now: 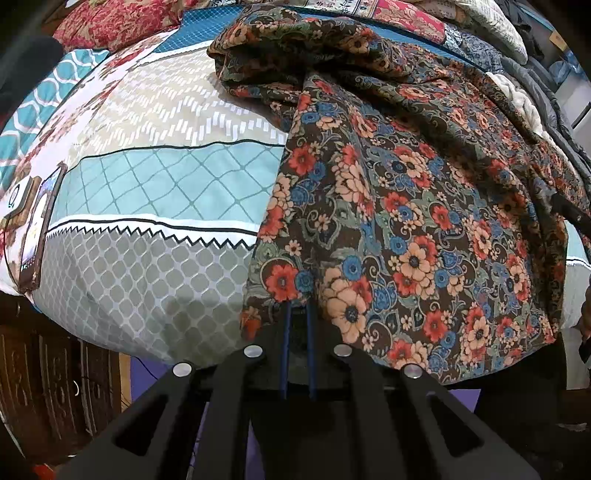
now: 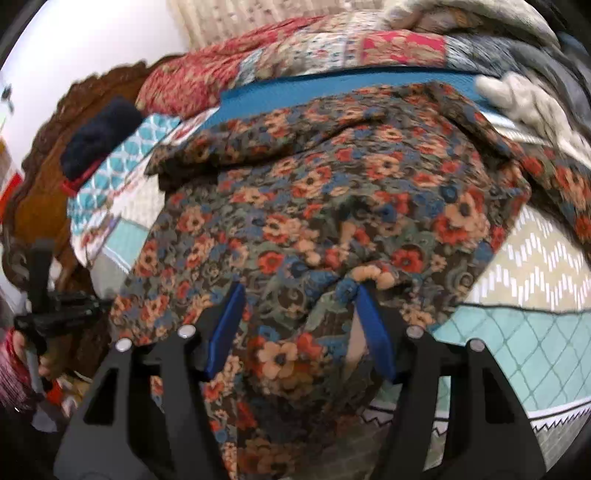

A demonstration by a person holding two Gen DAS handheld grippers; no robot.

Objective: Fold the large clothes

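Left gripper (image 1: 297, 310) clamped on floral garment (image 1: 406, 206) hem; right gripper (image 2: 295, 295) spread wide over cloth. Judged early: bunched on bed (image 1: 155, 177), most folds outstanding.

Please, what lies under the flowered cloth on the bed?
The flowered garment lies on a patterned bedspread with beige, turquoise and grey bands. The left gripper pinches its hem; the right gripper is open around it. Whatever lies directly beneath is covered.

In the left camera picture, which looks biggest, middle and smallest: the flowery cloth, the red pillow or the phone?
1. Flowery cloth, by far, though nearness inflates it.
2. Red pillow, partly cut off at the frame's edge.
3. Phone, also near the edge, so 2 and 3 are unsure.
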